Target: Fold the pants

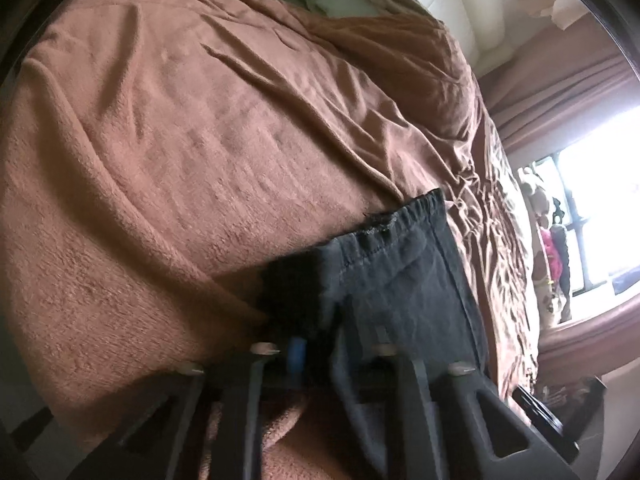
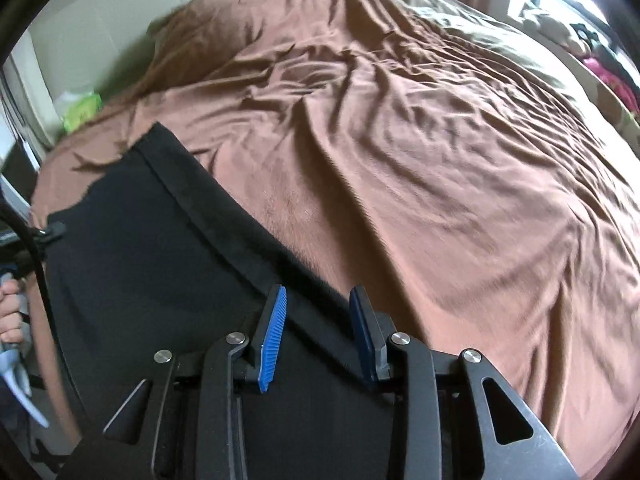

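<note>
In the left wrist view, your left gripper [image 1: 298,350] is clenching the black cotton pants [image 1: 400,272] at lower centre on the brown fleece blanket [image 1: 160,160]. In the right wrist view, your right gripper [image 2: 318,320] is hanging released over the hem, lower left; folding looks barely begun.

Blanket [image 1: 180,152]: brown, rumpled, covers the bed.
Packet [image 2: 82,110]: green, at the bed's far edge.
Curtain [image 1: 560,92]: pinkish, beside the bright window [image 1: 600,200].
</note>
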The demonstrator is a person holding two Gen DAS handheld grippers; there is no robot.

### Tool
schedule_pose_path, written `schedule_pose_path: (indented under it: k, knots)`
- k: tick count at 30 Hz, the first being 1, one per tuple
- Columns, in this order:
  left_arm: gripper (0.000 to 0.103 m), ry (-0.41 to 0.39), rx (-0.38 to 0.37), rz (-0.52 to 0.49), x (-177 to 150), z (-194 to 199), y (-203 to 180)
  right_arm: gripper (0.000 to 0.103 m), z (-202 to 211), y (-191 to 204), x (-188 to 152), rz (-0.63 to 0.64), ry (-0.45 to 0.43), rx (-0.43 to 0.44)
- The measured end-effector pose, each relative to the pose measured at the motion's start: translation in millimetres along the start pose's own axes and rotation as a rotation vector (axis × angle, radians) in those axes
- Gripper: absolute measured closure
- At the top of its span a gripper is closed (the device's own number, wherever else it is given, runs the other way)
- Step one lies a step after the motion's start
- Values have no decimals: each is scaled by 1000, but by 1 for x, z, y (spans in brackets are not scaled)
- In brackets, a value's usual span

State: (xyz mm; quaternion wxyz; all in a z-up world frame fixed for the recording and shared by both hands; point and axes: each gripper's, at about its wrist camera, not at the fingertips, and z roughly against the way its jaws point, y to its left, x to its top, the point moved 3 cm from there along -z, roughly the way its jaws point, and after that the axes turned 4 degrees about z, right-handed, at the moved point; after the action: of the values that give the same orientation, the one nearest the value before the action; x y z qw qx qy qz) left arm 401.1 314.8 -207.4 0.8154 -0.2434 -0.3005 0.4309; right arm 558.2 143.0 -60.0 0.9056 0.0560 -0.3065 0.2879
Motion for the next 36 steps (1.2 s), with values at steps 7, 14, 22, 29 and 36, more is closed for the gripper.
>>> schedule_pose_path:
  k: [7,14,22,29,36]
  knots:
    - [98,-25,-57,-15,4,20,-20,73,45,-22,-35,-112,-4,-24]
    - [98,-22,-130,-66,8,43,-57,73,87,-30,-67,-202,-30,-66]
    - [98,-29,-191,-164,4,69,-106,73,140,-34,-121,-306,-50,-97]
    - [98,-41,-236,-210,-3,90,-140,73,180,-38,-160,-393,-106,-121]
    - [98,-48,-278,-248,-11,110,-170,73,191,-34,-201,-480,-91,-131]
